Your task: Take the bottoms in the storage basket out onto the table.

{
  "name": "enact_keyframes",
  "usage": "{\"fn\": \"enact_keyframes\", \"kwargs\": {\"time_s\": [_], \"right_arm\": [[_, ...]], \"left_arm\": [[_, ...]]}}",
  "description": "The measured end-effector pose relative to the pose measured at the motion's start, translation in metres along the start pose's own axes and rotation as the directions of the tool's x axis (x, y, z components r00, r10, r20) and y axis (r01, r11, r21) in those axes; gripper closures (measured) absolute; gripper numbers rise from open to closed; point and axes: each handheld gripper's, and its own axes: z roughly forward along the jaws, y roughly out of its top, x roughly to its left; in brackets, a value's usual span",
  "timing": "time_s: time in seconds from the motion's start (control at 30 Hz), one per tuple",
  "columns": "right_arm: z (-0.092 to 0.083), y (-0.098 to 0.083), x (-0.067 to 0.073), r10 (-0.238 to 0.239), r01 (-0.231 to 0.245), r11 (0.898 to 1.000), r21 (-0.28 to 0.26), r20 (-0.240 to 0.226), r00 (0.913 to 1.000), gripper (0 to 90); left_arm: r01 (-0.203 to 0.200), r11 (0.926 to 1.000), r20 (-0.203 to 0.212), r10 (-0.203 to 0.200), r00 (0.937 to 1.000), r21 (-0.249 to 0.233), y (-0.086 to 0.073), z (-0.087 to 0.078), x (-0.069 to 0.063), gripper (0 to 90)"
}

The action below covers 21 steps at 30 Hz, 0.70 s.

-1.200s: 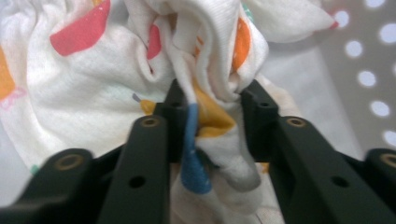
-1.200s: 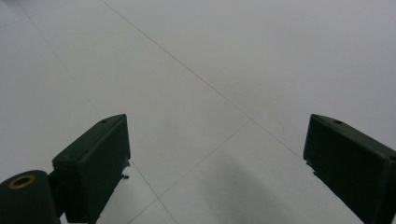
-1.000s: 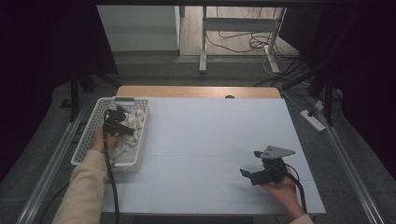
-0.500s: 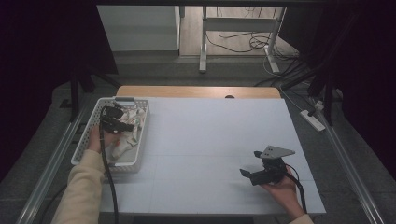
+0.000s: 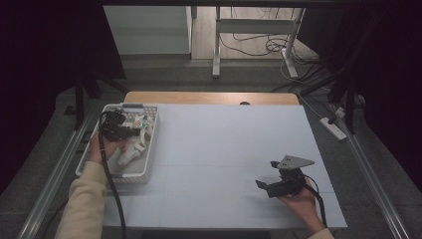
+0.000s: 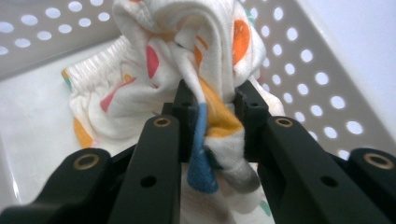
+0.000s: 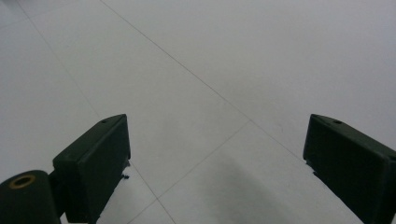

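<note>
White patterned cloth (image 6: 205,79) sits pinched between the left tool (image 6: 212,119) (inside the basket (image 6: 327,93)); right tool (image 7: 215,154) gapes empty.

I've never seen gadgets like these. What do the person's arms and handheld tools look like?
Each tool is black with two blocky jaws and brass-coloured rivets. The right tool carries a grey three-cornered plate; a black cable trails from the left tool. The sleeves are cream-coloured.

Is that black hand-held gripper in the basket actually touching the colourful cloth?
Touching. In the left gripper view, the left hand-held gripper has both jaws pressed against a bunched fold of the patterned cloth, pinched between them inside the perforated basket.
</note>
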Motion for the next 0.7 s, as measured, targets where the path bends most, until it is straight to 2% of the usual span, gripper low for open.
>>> {"fn": "enact_keyframes", "kwargs": {"time_s": [0.3, 0.7], "right_arm": [[0.001, 0.0, 0.0, -0.004, 0.004, 1.0, 0.002, -0.004, 1.0, 7.4], [0.001, 0.0, 0.001, -0.008, 0.008, 1.0, 0.002, -0.005, 1.0, 7.4]], "left_arm": [[0.016, 0.9988, 0.011, -0.016, 0.9998, -0.046, -0.003, -0.008, 0.001, 74.6], [0.039, 0.9924, 0.037, -0.035, 0.9987, -0.117, -0.003, -0.023, 0.001, 74.6]]}}
